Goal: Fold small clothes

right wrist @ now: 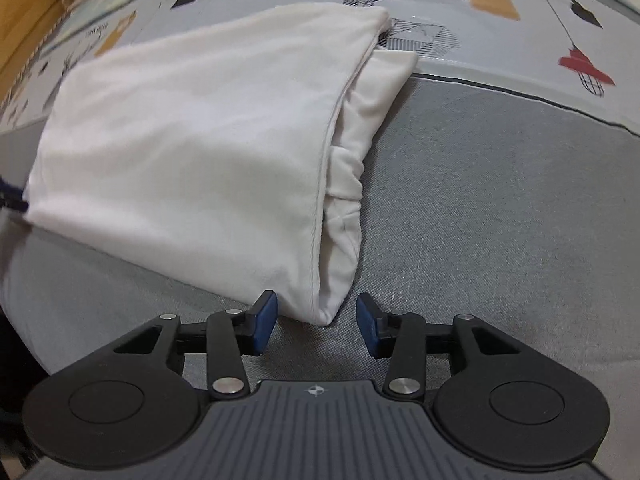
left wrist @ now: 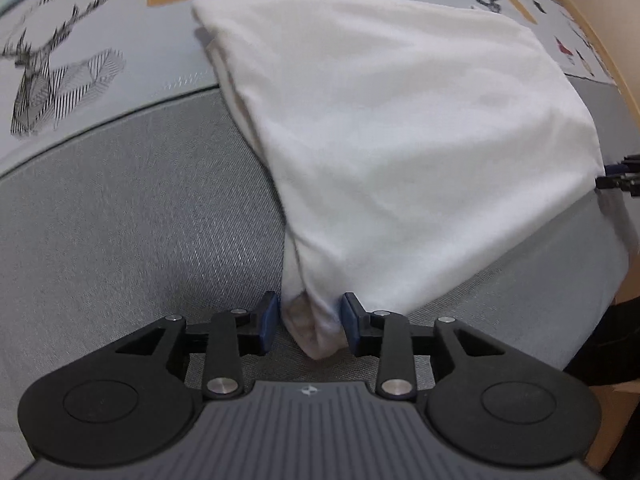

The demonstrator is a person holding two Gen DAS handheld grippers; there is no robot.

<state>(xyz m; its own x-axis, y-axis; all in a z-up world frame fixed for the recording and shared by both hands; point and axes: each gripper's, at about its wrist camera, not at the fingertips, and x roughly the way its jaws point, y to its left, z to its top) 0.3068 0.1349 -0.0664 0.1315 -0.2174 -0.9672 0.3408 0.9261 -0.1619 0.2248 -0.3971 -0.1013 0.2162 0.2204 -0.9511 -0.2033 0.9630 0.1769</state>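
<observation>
Both black blue-padded tongs, left gripper and right gripper, stand part-open straddling near corners of the folded white cotton garment, gripping nothing, fabric stretching away ahead.

A grey woven surface is bordered farther back by a pale printed cloth with deer, lamp and tag motifs. A folded white garment is spread across both, its near corners resting on the grey weave.

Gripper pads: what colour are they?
Dark blue, on black fingers; the right gripper's pads show it best in the right wrist view.
</observation>
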